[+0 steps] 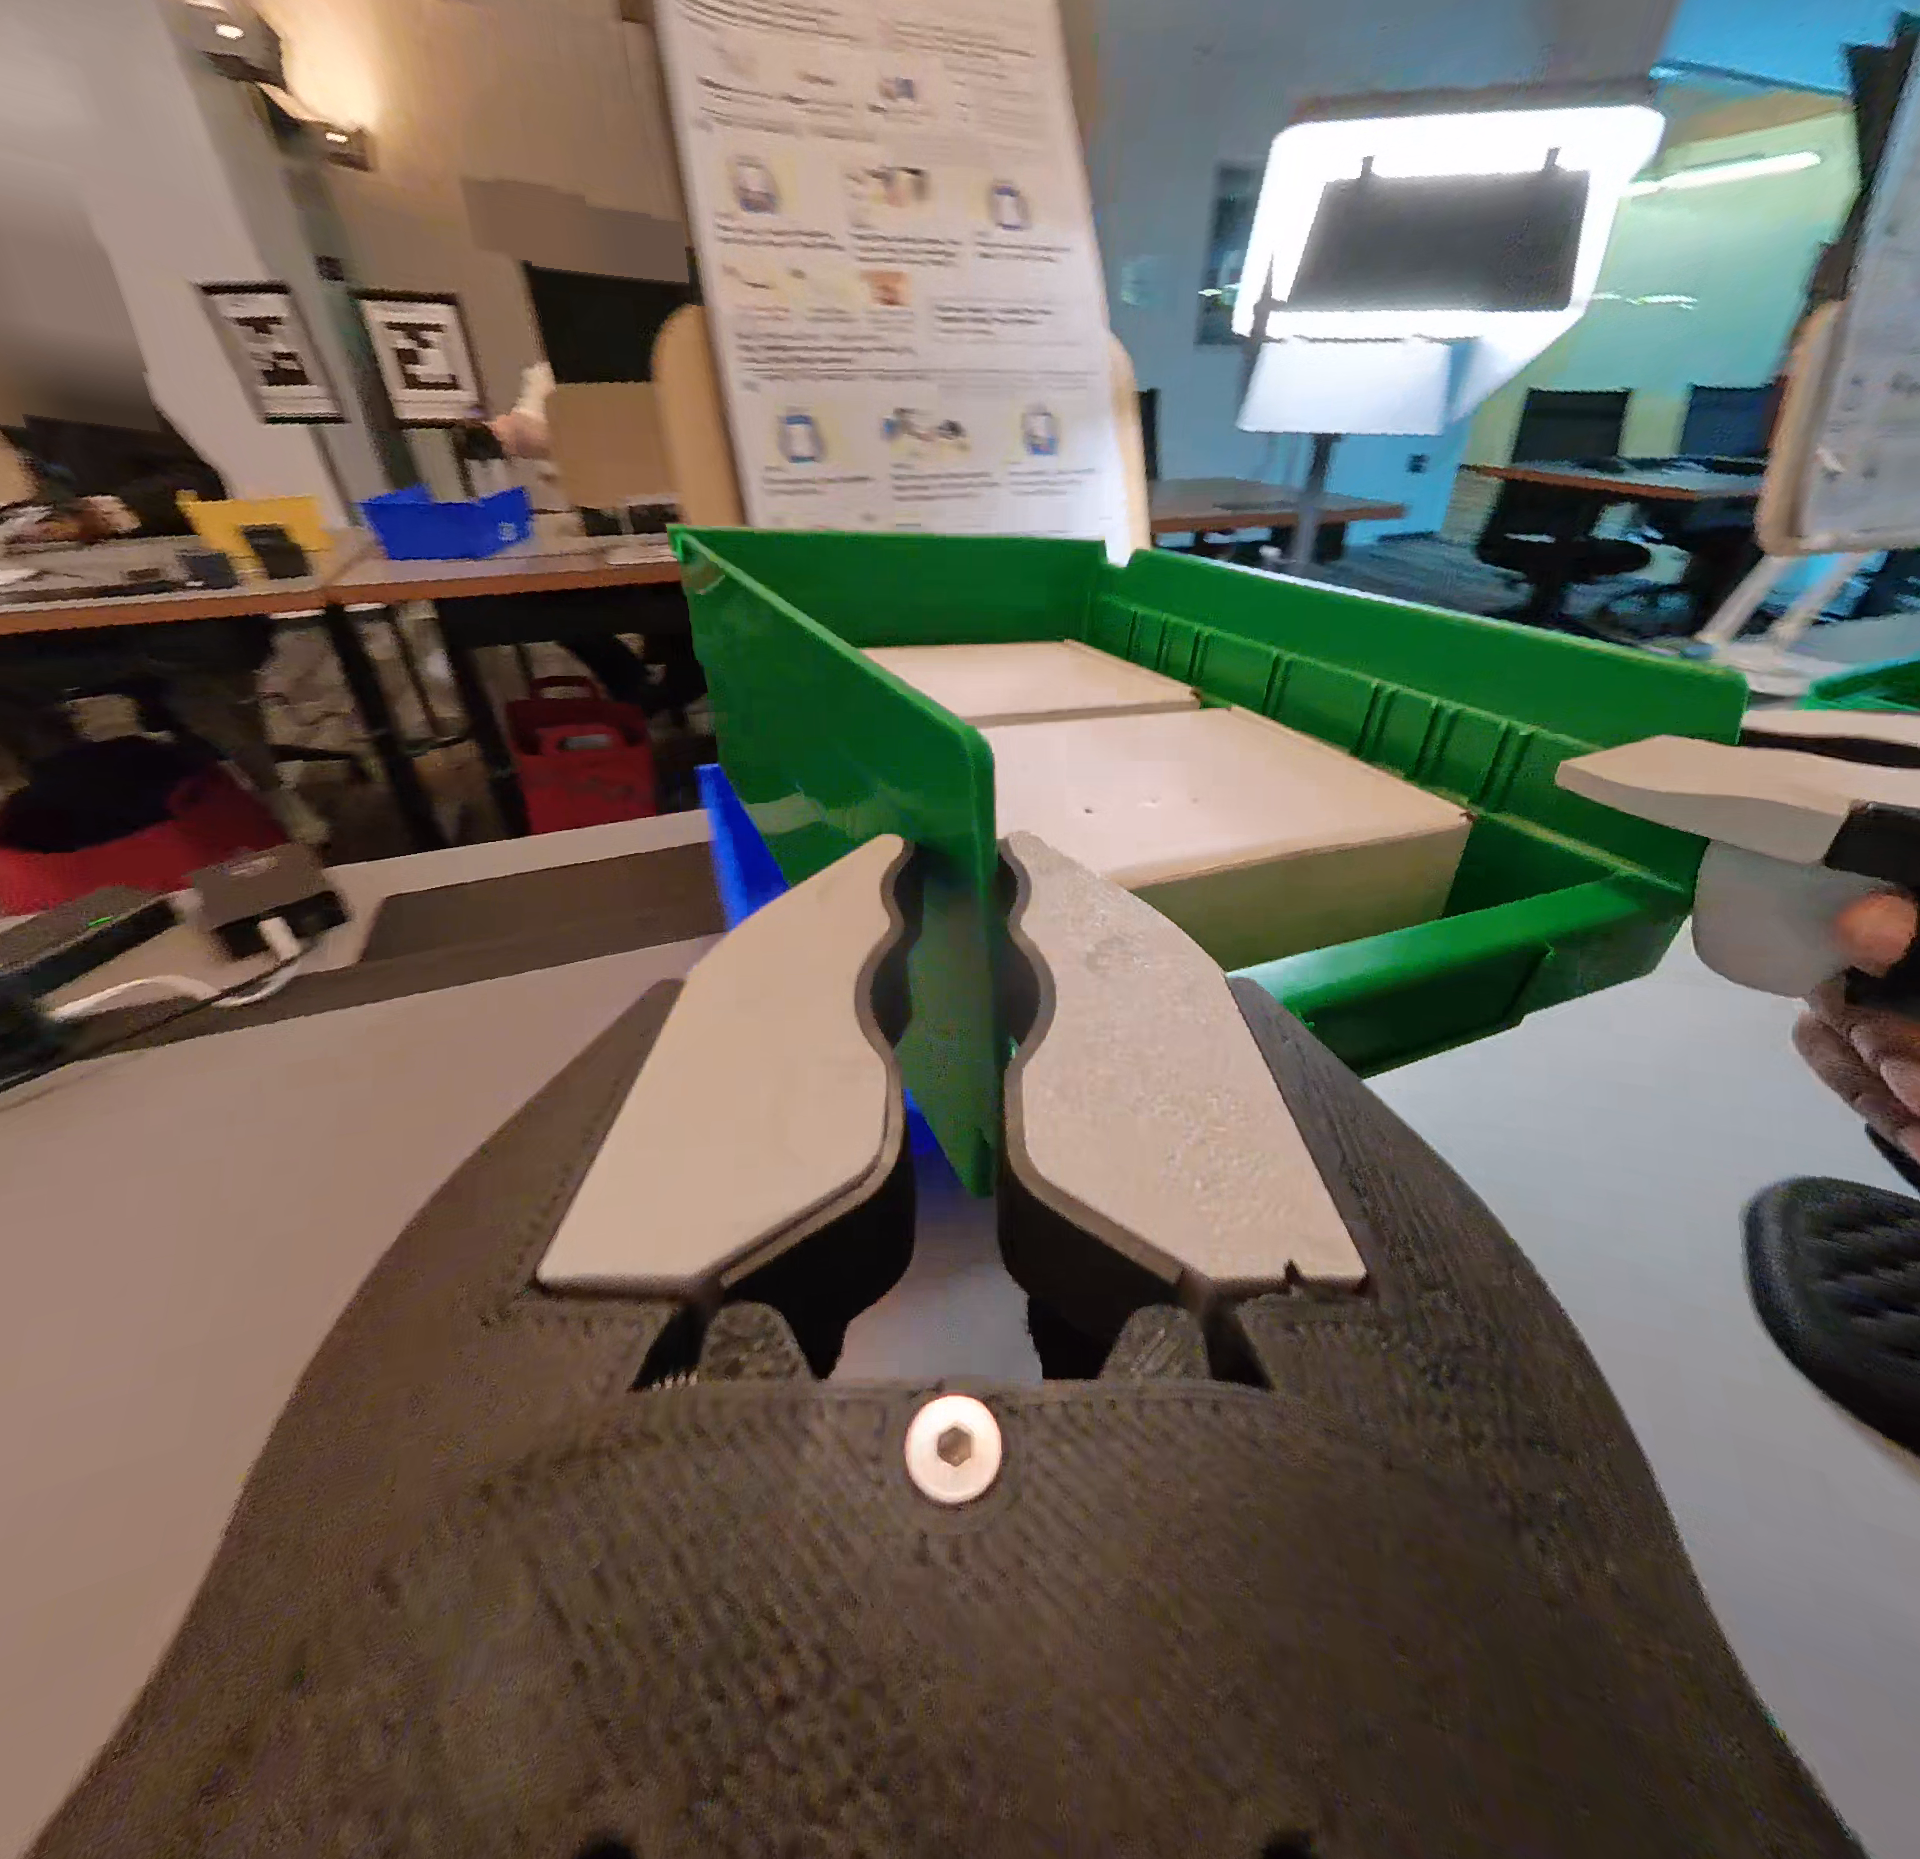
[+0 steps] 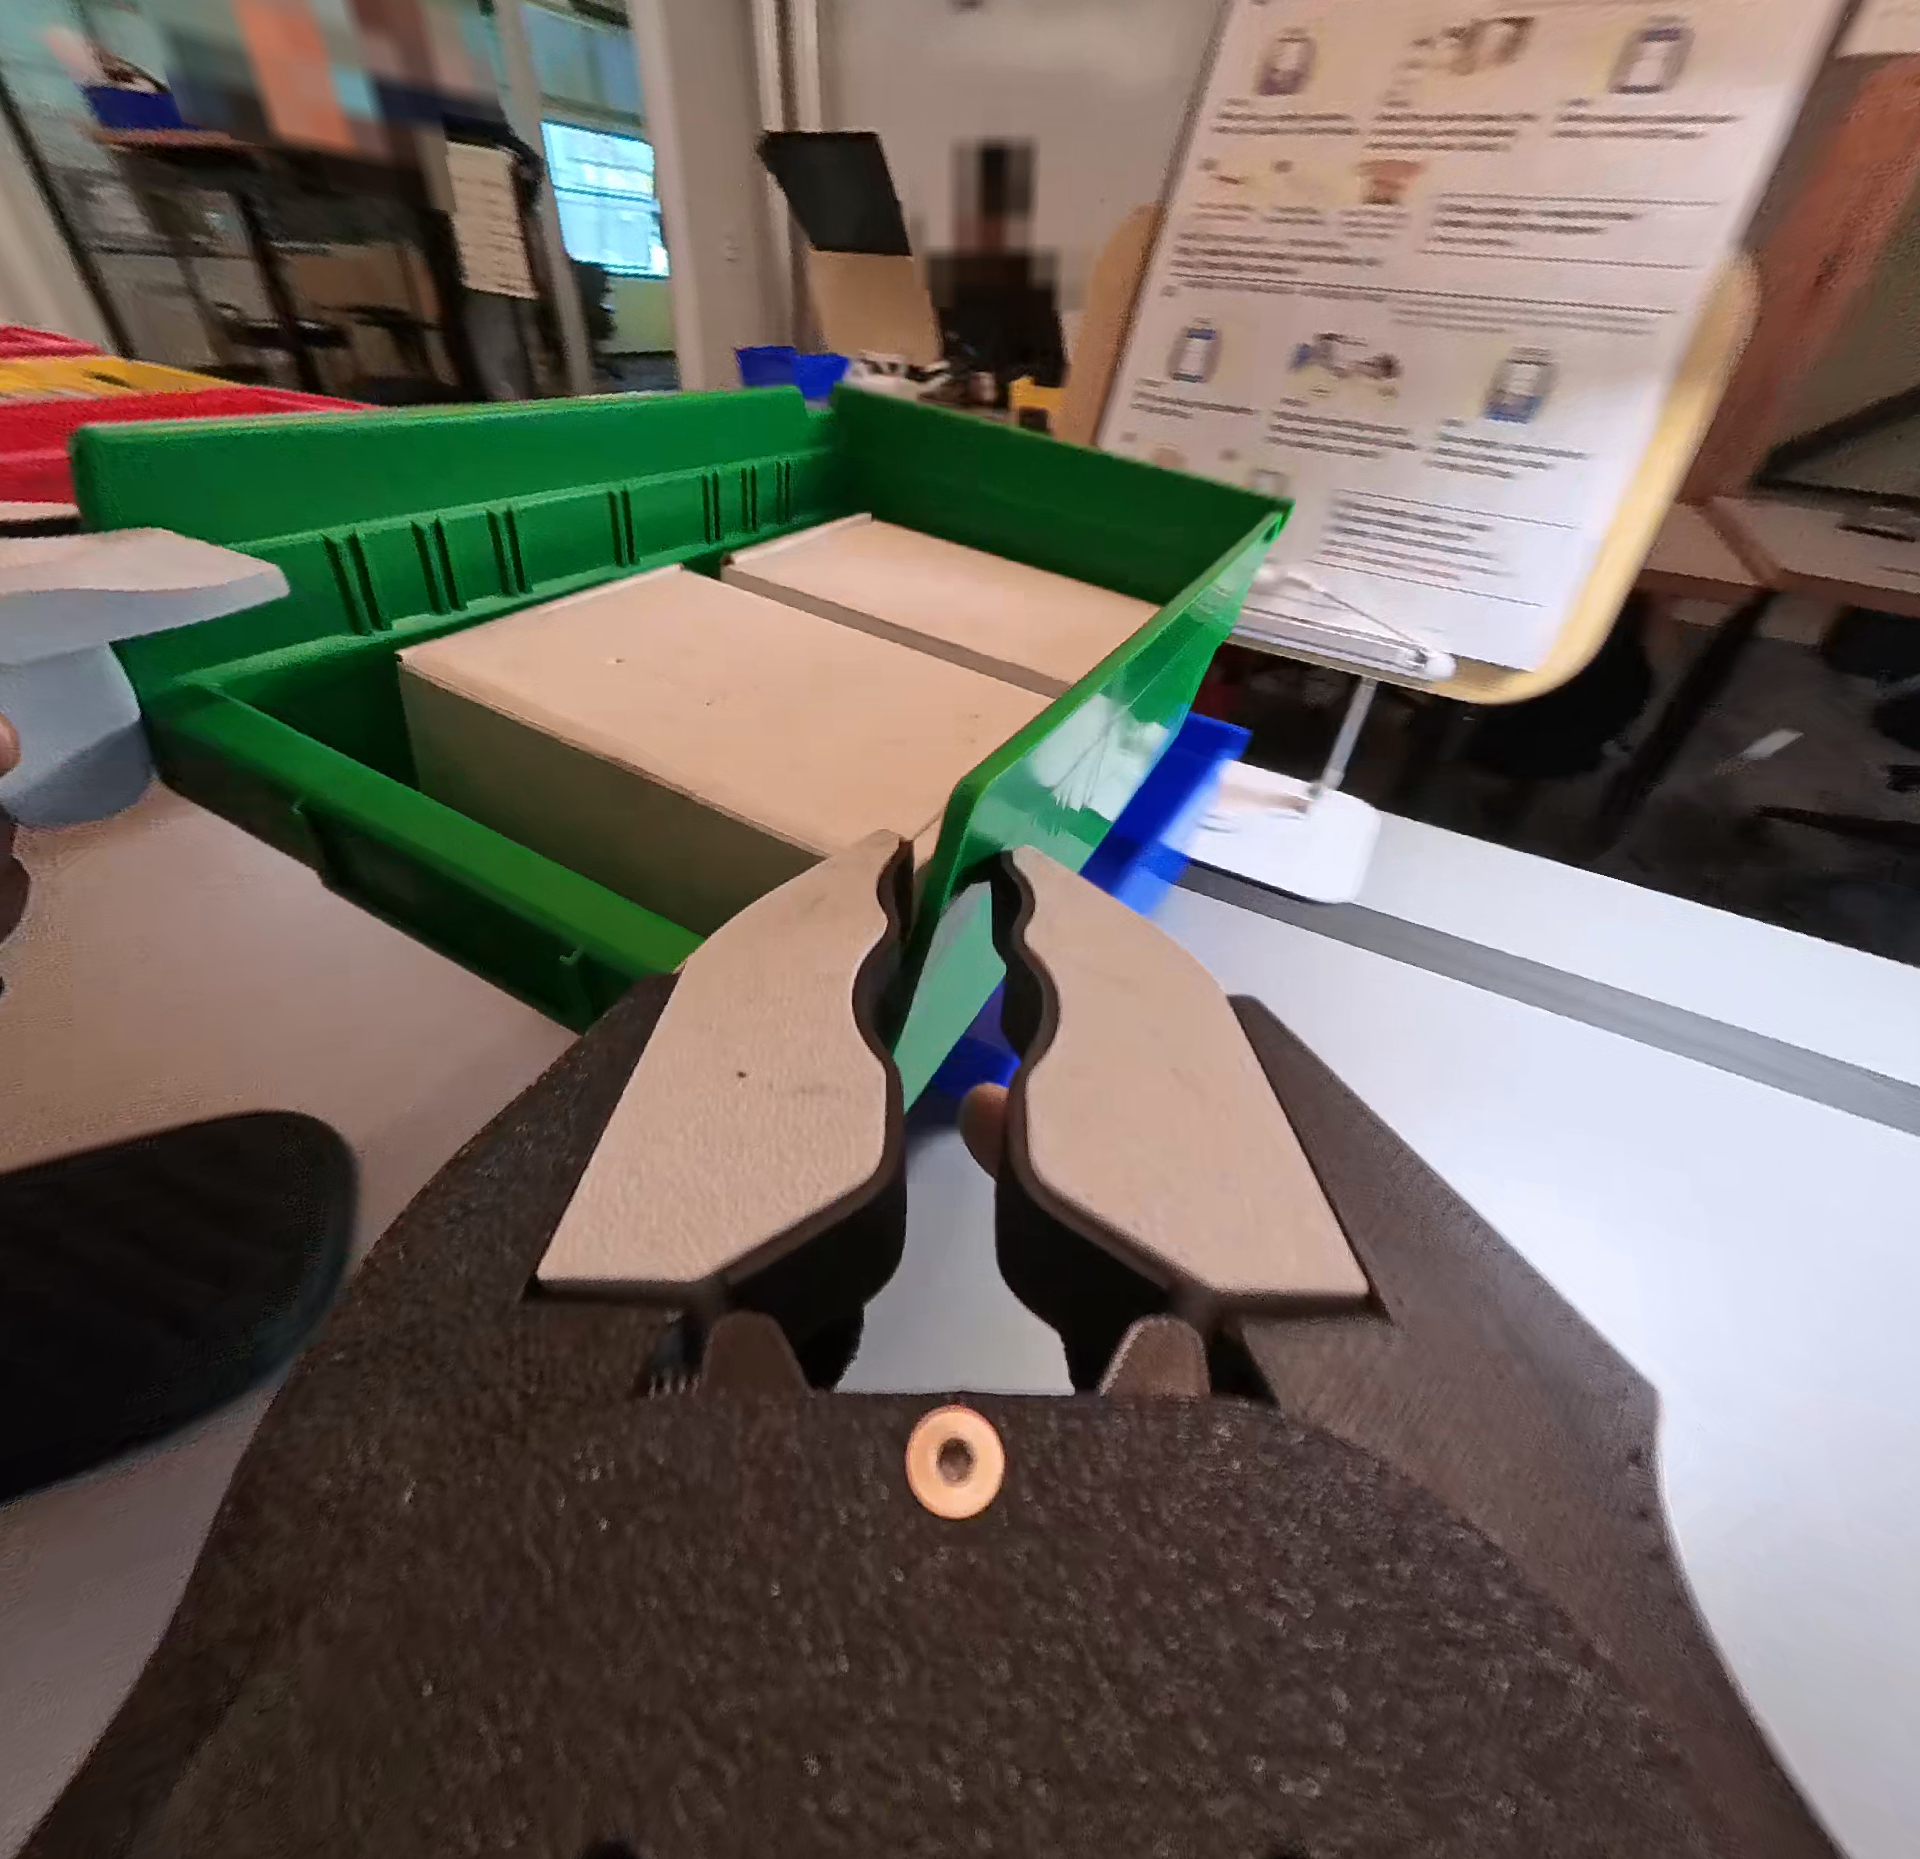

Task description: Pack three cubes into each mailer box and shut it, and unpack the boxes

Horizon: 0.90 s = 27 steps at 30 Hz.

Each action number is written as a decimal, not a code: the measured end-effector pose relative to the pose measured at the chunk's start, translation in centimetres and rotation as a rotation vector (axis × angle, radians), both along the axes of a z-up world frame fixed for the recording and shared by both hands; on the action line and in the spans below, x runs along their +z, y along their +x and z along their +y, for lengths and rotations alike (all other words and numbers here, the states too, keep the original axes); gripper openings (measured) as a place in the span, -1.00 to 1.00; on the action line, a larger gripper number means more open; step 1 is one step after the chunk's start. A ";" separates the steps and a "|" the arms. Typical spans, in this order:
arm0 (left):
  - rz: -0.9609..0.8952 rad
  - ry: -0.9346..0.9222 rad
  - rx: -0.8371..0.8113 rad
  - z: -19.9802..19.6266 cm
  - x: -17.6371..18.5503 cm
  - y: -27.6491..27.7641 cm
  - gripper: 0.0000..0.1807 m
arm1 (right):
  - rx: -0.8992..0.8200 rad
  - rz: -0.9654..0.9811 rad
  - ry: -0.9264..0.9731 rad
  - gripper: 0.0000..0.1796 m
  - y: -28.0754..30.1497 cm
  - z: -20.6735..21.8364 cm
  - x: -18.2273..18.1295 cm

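Note:
A green plastic bin (image 1: 810,687) holds two closed tan mailer boxes, a near one (image 1: 1216,801) and a far one (image 1: 1018,671). No cubes show. My left gripper (image 1: 956,853) is shut on the bin's left side wall. My right gripper (image 2: 951,859) is shut on the bin's (image 2: 416,479) right side wall, beside the near box (image 2: 727,687) and the far box (image 2: 935,583). Each gripper also shows at the edge of the other's view: the right one (image 1: 1662,786) and the left one (image 2: 135,573).
A blue bin (image 1: 743,864) sits just beyond the green bin, also seen in the right wrist view (image 2: 1174,781). A poster board on a stand (image 1: 894,251) rises behind. Black devices with a cable (image 1: 260,895) lie at the left of the grey table (image 2: 1558,1186). My hands' fingertips stand some 20 cm from each other.

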<state>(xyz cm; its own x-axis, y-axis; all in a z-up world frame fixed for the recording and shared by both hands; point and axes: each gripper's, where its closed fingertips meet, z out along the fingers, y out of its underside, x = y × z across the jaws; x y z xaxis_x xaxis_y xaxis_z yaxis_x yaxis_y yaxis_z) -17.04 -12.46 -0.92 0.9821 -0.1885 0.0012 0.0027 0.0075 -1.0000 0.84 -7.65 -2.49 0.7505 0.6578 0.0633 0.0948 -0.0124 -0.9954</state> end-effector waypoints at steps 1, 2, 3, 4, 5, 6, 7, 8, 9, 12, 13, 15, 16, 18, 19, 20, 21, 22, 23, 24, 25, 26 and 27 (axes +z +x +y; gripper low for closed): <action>-0.009 0.005 0.031 -0.5 0.2 -1.6 -0.88 | 0.031 0.013 -0.006 -0.85 -1.8 0.0 0.1; -0.016 0.010 0.059 -1.1 0.3 -3.2 -0.88 | 0.061 0.017 -0.006 -0.85 -3.5 -0.1 0.2; -0.020 0.017 0.087 -1.6 0.5 -4.7 -0.88 | 0.085 0.016 0.000 -0.85 -5.2 -0.2 0.3; -0.021 0.027 0.114 -2.1 0.6 -6.2 -0.88 | 0.109 0.010 0.009 -0.85 -6.8 -0.4 0.4; -0.021 0.039 0.142 -2.7 0.8 -7.7 -0.89 | 0.133 0.008 0.021 -0.84 -8.4 -0.6 0.5; -0.021 0.051 0.168 -3.3 0.9 -9.1 -0.89 | 0.154 0.007 0.034 -0.84 -10.0 -0.8 0.7; -0.019 0.063 0.196 -3.8 1.0 -10.4 -0.89 | 0.175 0.000 0.046 -0.84 -11.5 -1.0 0.8; -0.016 0.071 0.223 -4.4 1.1 -11.7 -0.89 | 0.196 -0.011 0.052 -0.84 -12.9 -1.1 0.8; -0.013 0.076 0.245 -4.9 1.0 -13.0 -0.89 | 0.218 -0.031 0.053 -0.84 -14.4 -1.3 0.5; -0.017 0.044 0.312 -5.8 -0.4 -16.9 -0.91 | 0.285 -0.063 0.039 -0.84 -18.5 -1.9 -0.8; -0.023 0.027 0.328 -5.9 -1.1 -18.0 -0.91 | 0.304 -0.073 0.031 -0.83 -19.7 -2.1 -1.4; -0.036 0.003 0.349 -6.0 -2.7 -19.8 -0.92 | 0.332 -0.086 0.004 -0.82 -21.6 -2.3 -2.9; -0.039 -0.005 0.355 -5.8 -3.5 -20.4 -0.92 | 0.339 -0.095 -0.007 -0.82 -22.3 -2.2 -3.8; -0.043 -0.009 0.350 -5.3 -5.0 -21.1 -0.91 | 0.348 -0.103 -0.029 -0.81 -23.1 -1.6 -5.8; -0.057 -0.005 0.335 -4.9 -5.8 -21.3 -0.91 | 0.354 -0.107 -0.039 -0.81 -23.4 -1.3 -6.8; -0.081 -0.001 0.315 -4.5 -6.5 -21.4 -0.90 | 0.361 -0.115 -0.044 -0.81 -23.5 -1.0 -7.9; -0.111 0.000 0.296 -4.1 -7.3 -21.5 -0.89 | 0.368 -0.119 -0.056 -0.81 -23.6 -0.7 -8.9; -0.134 0.000 0.283 -3.8 -8.1 -21.6 -0.89 | 0.376 -0.120 -0.072 -0.80 -23.6 -0.7 -9.8; -0.145 -0.007 0.281 -3.5 -8.9 -21.8 -0.89 | 0.386 -0.119 -0.078 -0.79 -23.6 -0.7 -10.5; -0.141 0.003 0.281 -3.3 -9.5 -21.9 -0.90 | 0.391 -0.119 -0.060 -0.78 -23.7 -0.8 -11.0; -0.129 0.023 0.283 -3.1 -9.8 -22.0 -0.90 | 0.384 -0.133 -0.040 -0.77 -23.6 -0.7 -11.3; -0.122 0.029 0.288 -2.9 -10.2 -22.0 -0.90 | 0.375 -0.152 -0.031 -0.77 -23.6 -0.6 -11.7; -0.118 0.016 0.296 -2.6 -10.7 -22.1 -0.91 | 0.371 -0.169 -0.030 -0.77 -23.5 -0.5 -12.2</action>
